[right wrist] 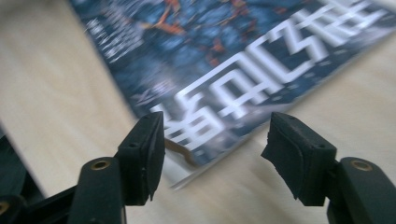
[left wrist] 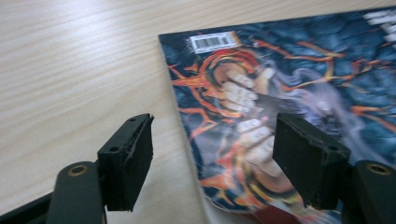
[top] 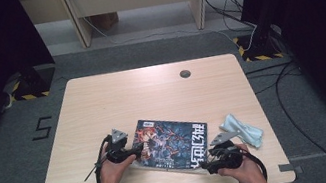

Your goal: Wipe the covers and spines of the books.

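A magazine (top: 172, 142) with a dark, fiery cover lies flat on the light wooden table (top: 103, 107), near the person's edge and turned a little askew, its large white title running along the side nearest the right hand. That slant looks deliberate enough: it puts one short edge in front of each hand.

The left gripper (top: 136, 149) sits at the magazine's left edge, jaws standing wide with nothing pinched. In the left gripper view one black pad hangs over bare wood and the other over the cover art, so the edge of the magazine (left wrist: 280, 102) runs between them, close to the barcode sticker (left wrist: 212, 41). It seems poised to straddle that edge rather than press on it.

The right gripper (top: 203, 166) is at the near right corner, also spread wide and gripping nothing. Its view is blurred, so I can't be sure, but the corner of the magazine (right wrist: 224, 70) appears slightly lifted off the table just ahead of the pads, which would give the jaws something to slip under.

A crumpled pale cloth (top: 242, 130) lies just beyond the magazine's right side, apart from both grippers, probably waiting for a wipe. My guess is that the hands are setting up to lift or open the magazine.
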Action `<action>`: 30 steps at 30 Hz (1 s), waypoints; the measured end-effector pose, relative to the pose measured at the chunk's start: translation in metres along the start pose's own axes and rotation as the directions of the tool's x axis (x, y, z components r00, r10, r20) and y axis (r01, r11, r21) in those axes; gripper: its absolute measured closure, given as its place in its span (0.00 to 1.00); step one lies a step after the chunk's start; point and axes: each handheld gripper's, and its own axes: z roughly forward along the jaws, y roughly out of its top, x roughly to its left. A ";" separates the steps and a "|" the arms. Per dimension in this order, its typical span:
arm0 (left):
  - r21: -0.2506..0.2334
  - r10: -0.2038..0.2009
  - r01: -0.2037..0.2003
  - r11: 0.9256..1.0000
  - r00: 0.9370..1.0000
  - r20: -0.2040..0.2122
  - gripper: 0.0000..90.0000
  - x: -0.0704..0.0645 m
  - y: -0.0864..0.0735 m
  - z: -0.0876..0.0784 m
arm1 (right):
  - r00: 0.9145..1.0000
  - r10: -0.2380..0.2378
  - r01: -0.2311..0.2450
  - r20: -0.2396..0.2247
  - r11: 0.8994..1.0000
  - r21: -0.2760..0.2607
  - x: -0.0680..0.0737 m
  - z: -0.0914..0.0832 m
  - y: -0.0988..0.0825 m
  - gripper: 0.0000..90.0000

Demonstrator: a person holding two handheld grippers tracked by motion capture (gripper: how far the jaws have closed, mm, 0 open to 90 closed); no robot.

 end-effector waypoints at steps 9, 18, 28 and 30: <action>0.007 -0.002 0.002 1.000 0.996 0.088 0.28 -0.025 -0.025 -0.025 | 0.996 0.018 -0.011 0.087 0.996 -0.086 -0.027 0.006 0.022 0.39; -0.019 -0.007 0.009 1.000 0.992 0.129 0.30 -0.040 -0.038 -0.047 | 0.989 0.018 -0.005 0.146 0.996 -0.088 -0.056 0.035 0.058 0.37; 0.047 0.019 -0.030 0.998 0.979 0.205 0.32 -0.065 -0.048 -0.036 | 0.996 -0.018 0.018 0.093 1.000 0.002 -0.069 0.070 0.080 0.33; 0.057 0.013 -0.025 0.998 0.979 0.205 0.32 -0.066 -0.048 -0.031 | 0.996 0.007 -0.008 0.092 1.000 0.010 -0.073 0.072 0.079 0.32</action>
